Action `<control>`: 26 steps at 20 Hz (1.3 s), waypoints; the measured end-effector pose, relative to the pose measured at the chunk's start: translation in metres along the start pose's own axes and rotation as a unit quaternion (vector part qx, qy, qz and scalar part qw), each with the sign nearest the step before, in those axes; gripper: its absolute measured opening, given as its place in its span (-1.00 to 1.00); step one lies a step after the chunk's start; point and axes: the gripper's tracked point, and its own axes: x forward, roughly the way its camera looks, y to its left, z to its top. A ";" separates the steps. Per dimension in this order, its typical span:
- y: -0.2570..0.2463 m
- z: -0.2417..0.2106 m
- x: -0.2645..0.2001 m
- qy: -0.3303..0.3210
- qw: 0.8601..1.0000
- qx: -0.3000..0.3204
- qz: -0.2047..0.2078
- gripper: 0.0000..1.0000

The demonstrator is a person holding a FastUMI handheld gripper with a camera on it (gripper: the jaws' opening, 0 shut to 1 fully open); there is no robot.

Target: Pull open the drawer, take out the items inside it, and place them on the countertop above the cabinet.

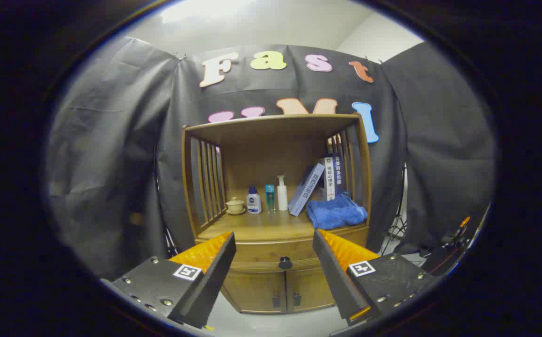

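Gripper [274,243] fingers spread wide, holding nothing, well short of cabinet [275,285]. Drawer [280,257] closed, dark knob [285,263] between fingers, beyond them. Tabletop [261,229] carries cup [235,205], 3 bottles [268,196], blue towel [336,211], leaning books [320,185], probably 3.

Wooden brown cabinet [275,281], dark drawer knob [285,263], blue folded towel [335,211], white pump bottle [281,193].

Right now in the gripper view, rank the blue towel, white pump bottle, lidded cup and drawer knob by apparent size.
1. Blue towel
2. White pump bottle
3. Lidded cup
4. Drawer knob

The knob sits nearer the camera, so its rank is unsure. The gripper is open, short of the knob.
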 end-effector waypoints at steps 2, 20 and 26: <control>0.004 -0.002 0.001 0.000 1.000 -0.001 0.004 0.97; -0.003 -0.009 0.002 0.004 1.000 0.017 -0.001 0.97; -0.012 -0.033 0.029 -0.001 1.000 -0.012 -0.001 0.97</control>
